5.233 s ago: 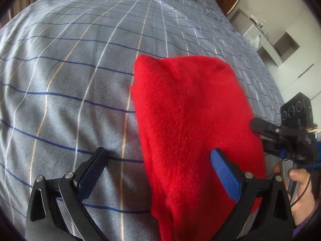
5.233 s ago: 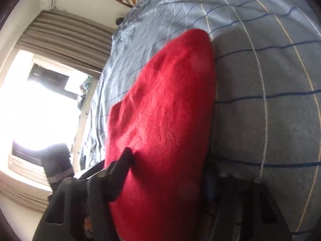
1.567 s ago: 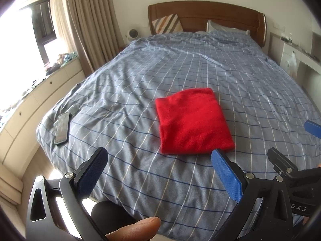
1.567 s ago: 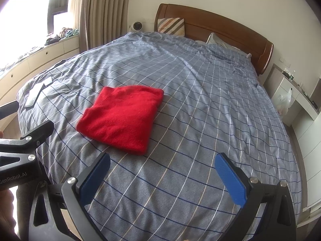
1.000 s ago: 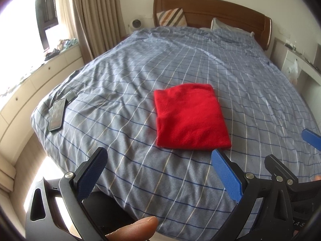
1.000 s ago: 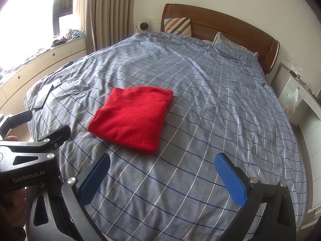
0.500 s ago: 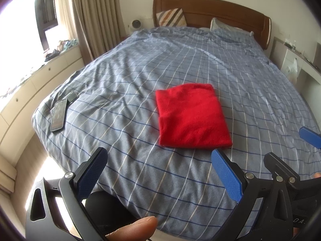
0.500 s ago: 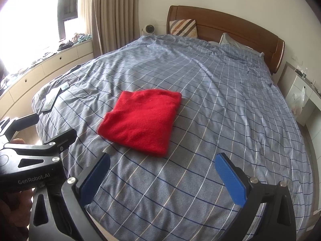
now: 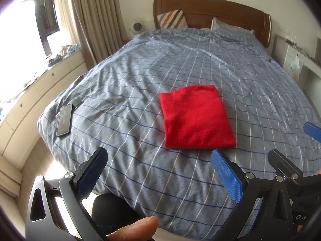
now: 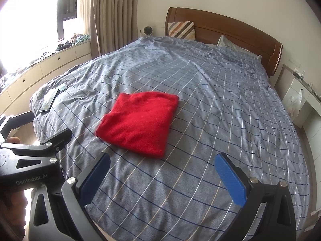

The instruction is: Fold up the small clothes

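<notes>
A red garment (image 9: 195, 117) lies folded into a flat rectangle on the blue-grey checked bed cover (image 9: 130, 108); it also shows in the right wrist view (image 10: 138, 121). My left gripper (image 9: 158, 156) is open and empty, held back above the foot of the bed, well short of the garment. My right gripper (image 10: 162, 161) is open and empty, also held back from the garment. The left gripper's body shows at the left edge of the right wrist view (image 10: 30, 152).
A phone (image 9: 64, 119) and a smaller dark item (image 9: 77, 101) lie at the bed's near left corner. A wooden headboard (image 9: 210, 10) with pillows stands at the far end. Curtains and a window ledge run along the left; white cabinets stand at the right.
About five seconds ago both grippers were close on the red garment. Since then they have pulled back and opened; over the last second the views have barely shifted.
</notes>
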`<state>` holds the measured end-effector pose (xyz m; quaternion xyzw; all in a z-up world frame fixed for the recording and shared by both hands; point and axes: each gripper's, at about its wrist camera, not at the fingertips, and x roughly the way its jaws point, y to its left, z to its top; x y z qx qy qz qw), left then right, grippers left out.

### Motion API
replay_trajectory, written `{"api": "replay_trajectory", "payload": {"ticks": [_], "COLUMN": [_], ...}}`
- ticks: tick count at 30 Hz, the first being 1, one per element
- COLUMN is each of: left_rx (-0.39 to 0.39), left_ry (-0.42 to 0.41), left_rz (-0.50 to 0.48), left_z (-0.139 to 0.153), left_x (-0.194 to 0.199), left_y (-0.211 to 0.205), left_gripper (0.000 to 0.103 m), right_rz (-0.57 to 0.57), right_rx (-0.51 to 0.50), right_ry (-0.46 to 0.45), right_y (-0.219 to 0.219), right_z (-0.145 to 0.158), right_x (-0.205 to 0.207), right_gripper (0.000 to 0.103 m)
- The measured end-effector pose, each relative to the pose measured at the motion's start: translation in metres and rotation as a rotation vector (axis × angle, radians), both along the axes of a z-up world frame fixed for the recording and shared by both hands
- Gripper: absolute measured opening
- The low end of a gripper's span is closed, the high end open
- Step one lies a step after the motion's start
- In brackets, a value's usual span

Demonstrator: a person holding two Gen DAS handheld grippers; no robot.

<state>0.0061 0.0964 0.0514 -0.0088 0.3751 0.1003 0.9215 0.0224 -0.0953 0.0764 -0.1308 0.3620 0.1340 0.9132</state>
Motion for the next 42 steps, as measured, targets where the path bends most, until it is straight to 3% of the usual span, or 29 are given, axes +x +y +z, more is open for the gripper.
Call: {"api": "replay_trajectory", "payload": {"ticks": [29, 42], "left_rx": [0.024, -0.024], "left_ry": [0.014, 0.028], "left_rz": [0.021, 0.025], "left_z": [0.0, -0.001], "left_x": [-0.001, -0.001], "left_y": [0.005, 0.013], "left_gripper": [0.103, 0.103], "right_rz": [-0.005, -0.005], "right_rx": [-0.015, -0.024], "right_ry": [0.008, 0.008], "right_y": [0.003, 0.007], "right_z": [-0.005, -0.007], "right_x": [-0.001, 0.0], "right_gripper": [0.103, 0.103]}}
